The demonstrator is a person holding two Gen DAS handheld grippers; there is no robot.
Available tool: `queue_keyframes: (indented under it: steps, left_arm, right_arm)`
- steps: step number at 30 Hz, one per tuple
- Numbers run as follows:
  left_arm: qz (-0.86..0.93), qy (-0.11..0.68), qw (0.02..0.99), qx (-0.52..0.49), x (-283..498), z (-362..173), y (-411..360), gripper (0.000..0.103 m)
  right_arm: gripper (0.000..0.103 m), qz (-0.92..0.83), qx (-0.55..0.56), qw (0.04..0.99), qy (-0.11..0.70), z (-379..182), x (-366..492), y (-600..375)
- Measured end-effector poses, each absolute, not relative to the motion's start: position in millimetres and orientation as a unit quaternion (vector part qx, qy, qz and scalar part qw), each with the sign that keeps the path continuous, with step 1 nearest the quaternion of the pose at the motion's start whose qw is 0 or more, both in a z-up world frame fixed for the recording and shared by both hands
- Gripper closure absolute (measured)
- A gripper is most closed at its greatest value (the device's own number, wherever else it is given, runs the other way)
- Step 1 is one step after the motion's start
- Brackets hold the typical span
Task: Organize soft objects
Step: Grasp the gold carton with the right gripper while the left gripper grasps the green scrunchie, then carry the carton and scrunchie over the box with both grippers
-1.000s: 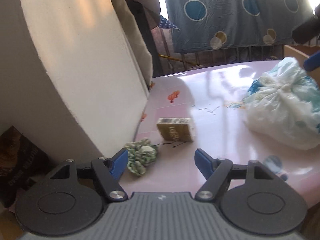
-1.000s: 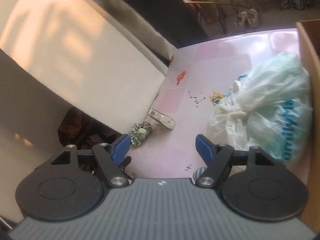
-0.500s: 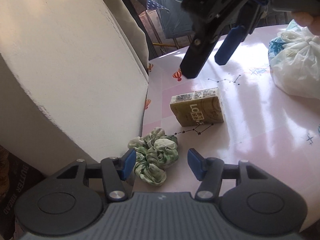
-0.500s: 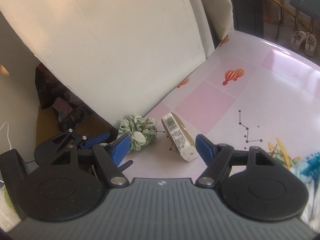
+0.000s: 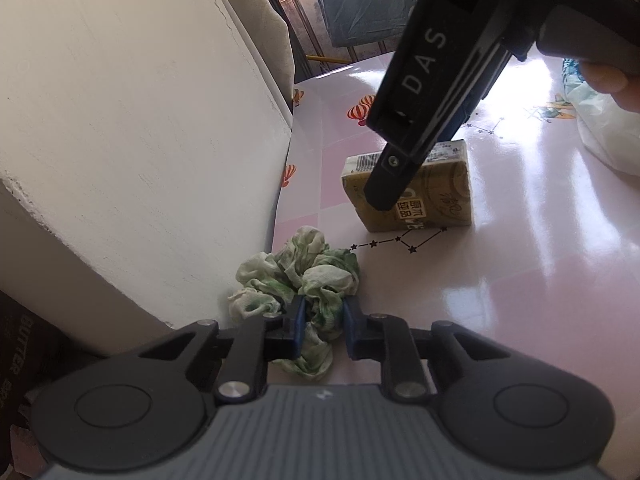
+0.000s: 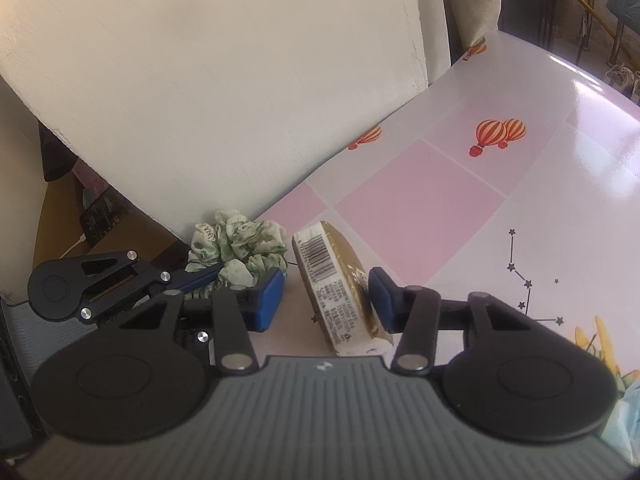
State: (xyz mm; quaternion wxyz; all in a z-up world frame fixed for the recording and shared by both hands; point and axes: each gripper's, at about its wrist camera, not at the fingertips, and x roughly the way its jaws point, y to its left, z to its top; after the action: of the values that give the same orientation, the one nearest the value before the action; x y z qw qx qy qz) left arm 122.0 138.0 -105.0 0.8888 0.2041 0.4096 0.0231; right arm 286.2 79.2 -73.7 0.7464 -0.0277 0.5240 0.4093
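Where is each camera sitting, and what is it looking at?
Left wrist: sits on the left gripper, looking down at the pink table; its blue fingers have just closed on the green scrunchie. A fingertip shows.
Right wrist: sits on the right gripper, facing the white cushion; its fingers, just closing, straddle the tissue pack.
Both share the scrunchie, tissue pack and cushion, and each sees the other gripper.

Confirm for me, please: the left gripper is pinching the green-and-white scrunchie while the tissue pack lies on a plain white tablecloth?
Not quite: the tablecloth is pink-checked with balloon prints, as the right wrist view shows. The left gripper does pinch the scrunchie, beside the tissue pack.
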Motion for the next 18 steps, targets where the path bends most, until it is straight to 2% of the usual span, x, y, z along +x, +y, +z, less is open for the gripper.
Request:
queue_keyframes:
  steps: [1, 7, 18]
  left_arm:
    - [0.023, 0.408, 0.889, 0.204, 122.0, -104.6, 137.6, 0.087]
    - [0.022, 0.401, 0.896, 0.19, 117.6, -95.7, 134.9, 0.092]
    - [-0.009, 0.381, 0.913, 0.145, 75.9, -48.8, 114.1, 0.094]
  right_arm:
    - [0.07, 0.408, -0.023, 0.746, 0.526, -73.8, 286.2, 77.0]
    - [0.075, 0.387, 0.005, 0.748, 0.539, -69.0, 279.8, 59.3]
    - [0.076, 0.34, 0.087, 0.772, 0.53, -17.6, 238.8, -22.9]
